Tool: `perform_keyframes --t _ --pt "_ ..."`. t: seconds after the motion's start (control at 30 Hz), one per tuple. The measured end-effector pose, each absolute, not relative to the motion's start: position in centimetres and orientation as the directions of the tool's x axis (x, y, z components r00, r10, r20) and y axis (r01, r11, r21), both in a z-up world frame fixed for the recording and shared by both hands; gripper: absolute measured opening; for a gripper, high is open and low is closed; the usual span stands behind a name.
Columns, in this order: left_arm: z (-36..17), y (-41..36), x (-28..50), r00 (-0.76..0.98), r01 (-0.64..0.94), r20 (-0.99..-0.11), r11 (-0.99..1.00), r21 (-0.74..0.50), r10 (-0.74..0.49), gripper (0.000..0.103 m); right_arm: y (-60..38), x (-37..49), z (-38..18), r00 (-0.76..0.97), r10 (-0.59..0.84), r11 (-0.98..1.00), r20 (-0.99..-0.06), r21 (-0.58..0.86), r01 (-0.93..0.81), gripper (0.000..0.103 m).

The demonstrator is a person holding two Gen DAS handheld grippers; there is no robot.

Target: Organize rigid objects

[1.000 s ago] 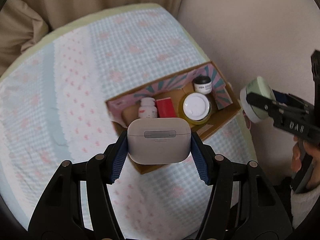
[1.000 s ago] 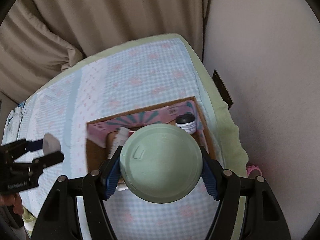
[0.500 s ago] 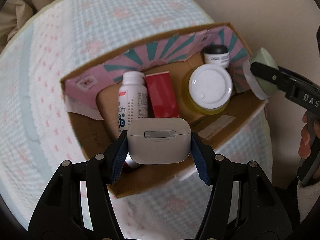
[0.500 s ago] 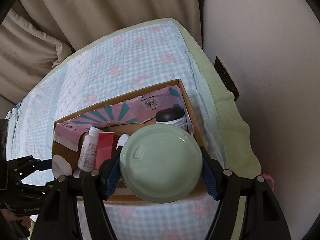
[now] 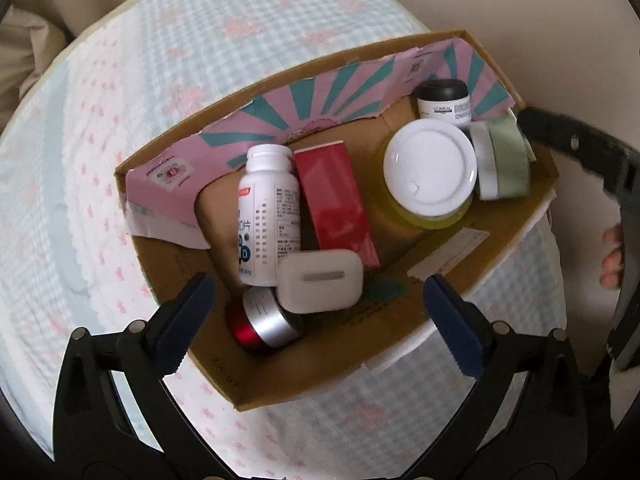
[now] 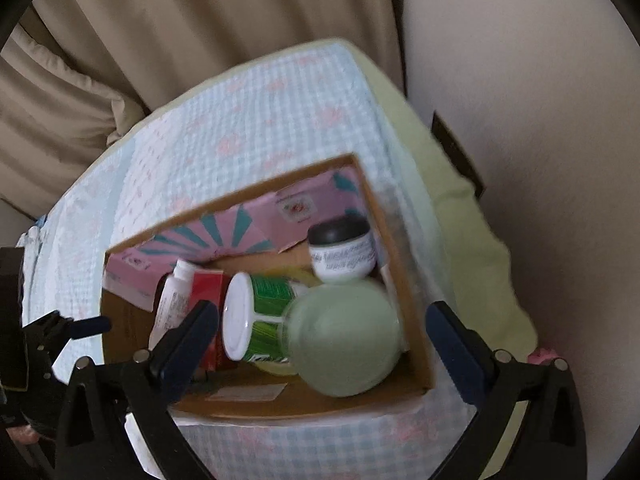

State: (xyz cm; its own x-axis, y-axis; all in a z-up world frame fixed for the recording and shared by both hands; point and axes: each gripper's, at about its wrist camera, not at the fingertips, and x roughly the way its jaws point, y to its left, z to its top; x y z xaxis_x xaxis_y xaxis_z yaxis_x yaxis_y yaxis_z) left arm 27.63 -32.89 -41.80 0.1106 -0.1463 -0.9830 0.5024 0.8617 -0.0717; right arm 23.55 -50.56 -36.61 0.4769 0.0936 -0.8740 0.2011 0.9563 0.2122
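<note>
A cardboard box (image 5: 440,280) with a pink and teal flap sits on the checked blanket. My left gripper (image 5: 318,304) is open above its near side; the white earbud case (image 5: 320,286) lies loose in the box beside a white pill bottle (image 5: 268,216), a red carton (image 5: 334,204) and a red and silver jar (image 5: 262,322). My right gripper (image 6: 320,332) is open over the box (image 6: 416,320); the pale green jar (image 6: 344,340) lies on its side in the right corner, also in the left wrist view (image 5: 504,158).
A yellow jar with a white lid (image 5: 430,170) and a black-lidded cream jar (image 5: 444,102) stand in the box. The blanket (image 5: 120,120) covers a bed edged in light green (image 6: 460,208). A wall lies right, curtains (image 6: 200,20) behind.
Both grippers have opened. The earbud case dropped from the left gripper into the box. The green jar dropped from the right gripper into the box's right corner.
</note>
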Motion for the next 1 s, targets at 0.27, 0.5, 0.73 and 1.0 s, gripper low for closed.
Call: perform_keyframes --t 0.27,0.5,0.73,1.0 --pt "-41.8 -31.9 28.1 0.096 0.473 -0.985 0.877 -0.082 -0.144 0.103 -50.9 24.0 -35.6 0.487 0.083 0.945 -0.87 0.223 0.237 0.103" --pt "-40.9 -31.5 28.2 0.097 0.467 -0.983 0.879 -0.094 -0.156 0.103 -50.5 24.1 -35.2 0.473 0.078 0.944 -0.877 0.218 0.248 0.103" --pt "-38.8 -30.2 28.0 0.125 0.46 -0.976 0.882 -0.102 -0.178 0.103 -49.3 23.5 -34.2 0.471 0.067 0.951 -0.879 0.2 0.237 0.103" --pt "-31.8 -26.6 26.9 0.221 0.43 -0.948 0.895 -0.116 -0.229 0.103 -45.7 22.5 -28.9 0.518 0.05 0.965 -0.854 0.176 0.196 0.103"
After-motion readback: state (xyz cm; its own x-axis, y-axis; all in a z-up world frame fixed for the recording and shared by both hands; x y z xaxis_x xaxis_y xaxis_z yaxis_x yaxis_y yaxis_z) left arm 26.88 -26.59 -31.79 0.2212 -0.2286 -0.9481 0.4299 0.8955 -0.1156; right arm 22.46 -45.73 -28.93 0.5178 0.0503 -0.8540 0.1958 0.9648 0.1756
